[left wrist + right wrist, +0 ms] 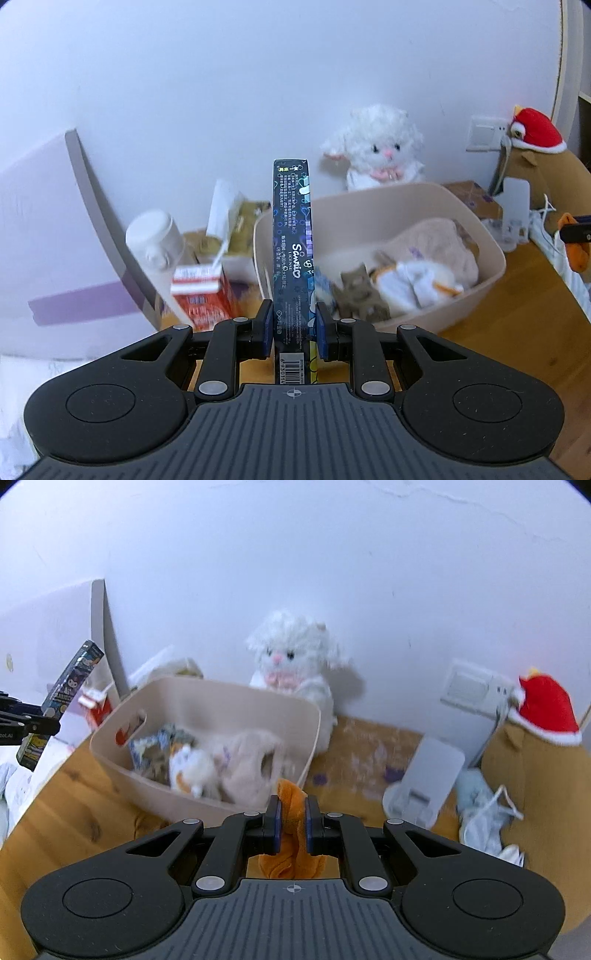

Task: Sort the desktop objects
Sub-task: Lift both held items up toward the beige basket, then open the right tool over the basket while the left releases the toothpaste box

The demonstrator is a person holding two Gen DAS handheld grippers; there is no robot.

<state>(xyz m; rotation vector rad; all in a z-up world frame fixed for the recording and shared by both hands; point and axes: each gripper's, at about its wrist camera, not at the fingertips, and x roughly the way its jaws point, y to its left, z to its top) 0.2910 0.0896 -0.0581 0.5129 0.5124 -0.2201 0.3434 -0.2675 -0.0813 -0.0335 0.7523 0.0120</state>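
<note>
Beige bin (pixel 491 258): we see it on the wooden desk (pixel 524 332), holding a pinkish cloth (pixel 436 240), a white-and-orange plush (pixel 417 284) and a brownish item we cannot identify.
Left gripper (pixel 293 325): its fingers are clamped on a long dark printed box (pixel 291 236) — the box stands up between them, lifted clear of the desk, in front of the bin's left wall.
Right gripper (pixel 293 825): fingers closed tight on an orange cloth (pixel 291 801), which bunches above and below them, just beside the bin's near right corner.
White plush animal (pixel 291 657): upright against the wall, behind the bin.
Red-and-white carton (pixel 201 295): left of the bin — near a white jar (pixel 155 236).
Red plush (pixel 535 133): far right, atop a brown shape.
</note>
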